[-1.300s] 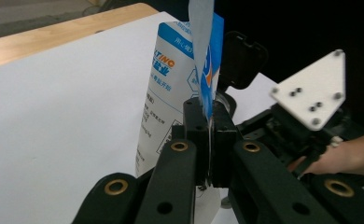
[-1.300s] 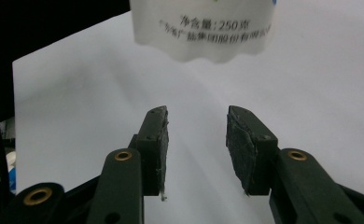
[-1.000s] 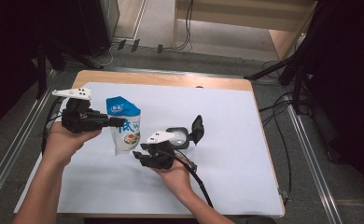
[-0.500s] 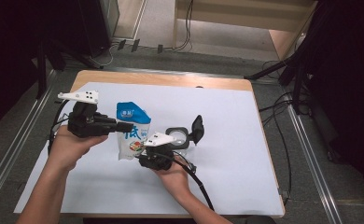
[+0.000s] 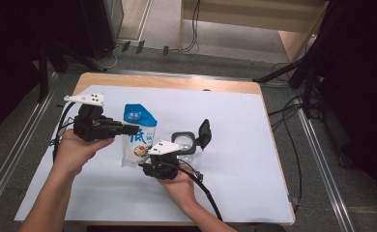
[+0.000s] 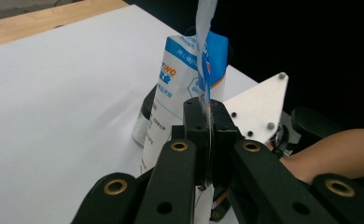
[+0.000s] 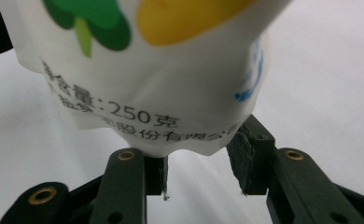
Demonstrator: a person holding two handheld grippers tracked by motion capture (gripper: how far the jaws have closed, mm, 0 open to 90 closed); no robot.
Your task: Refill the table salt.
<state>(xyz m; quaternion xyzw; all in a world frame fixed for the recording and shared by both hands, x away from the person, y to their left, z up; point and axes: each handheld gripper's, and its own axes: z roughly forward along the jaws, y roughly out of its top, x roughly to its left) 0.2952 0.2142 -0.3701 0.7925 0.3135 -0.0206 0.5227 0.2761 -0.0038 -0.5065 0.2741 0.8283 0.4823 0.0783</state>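
Both forearms come in low over the white table point(image 5: 235, 145), hands cupped under their tools. The left gripper point(image 5: 131, 129) lies level, pointing across to the pouch point(image 5: 137, 137) — its jaws are clenched flat on the thin sealed edge near the blue top. The right gripper point(image 5: 145, 166) sits close below, wrist bent inward, and its jaws grasp the pouch's bottom corner. The pouch stands upright between them, just beside a clear jar point(image 5: 184, 142) with its black flip lid raised.
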